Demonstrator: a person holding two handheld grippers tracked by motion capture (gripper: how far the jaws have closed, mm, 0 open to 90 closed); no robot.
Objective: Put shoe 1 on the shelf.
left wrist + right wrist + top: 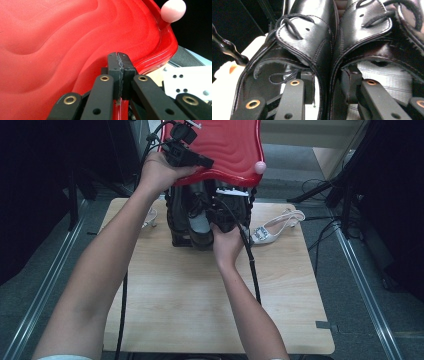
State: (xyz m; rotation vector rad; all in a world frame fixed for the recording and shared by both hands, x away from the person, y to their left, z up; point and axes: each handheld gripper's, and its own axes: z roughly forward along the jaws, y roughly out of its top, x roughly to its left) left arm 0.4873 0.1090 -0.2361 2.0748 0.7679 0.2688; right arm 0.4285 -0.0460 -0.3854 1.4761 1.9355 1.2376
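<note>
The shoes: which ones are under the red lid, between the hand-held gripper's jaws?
The black shoes; the right hand-held gripper straddles their inner walls. The white heeled shoe lies apart on the table.

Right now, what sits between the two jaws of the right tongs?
In the right gripper view, the touching inner sides of two black shoes sit between the right tongs, one jaw inside each shoe.

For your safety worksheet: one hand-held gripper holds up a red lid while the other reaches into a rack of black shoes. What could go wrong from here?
1. The left hand-held gripper pinches only the rim of the glossy red wavy plastic lid; it could slip and drop onto the right hand.
2. The right hand-held gripper straddles the adjoining walls of both black leather lace-up shoes, so both might come out together, or one fall.
3. A loose lace lies by one jaw and might snag.
</note>
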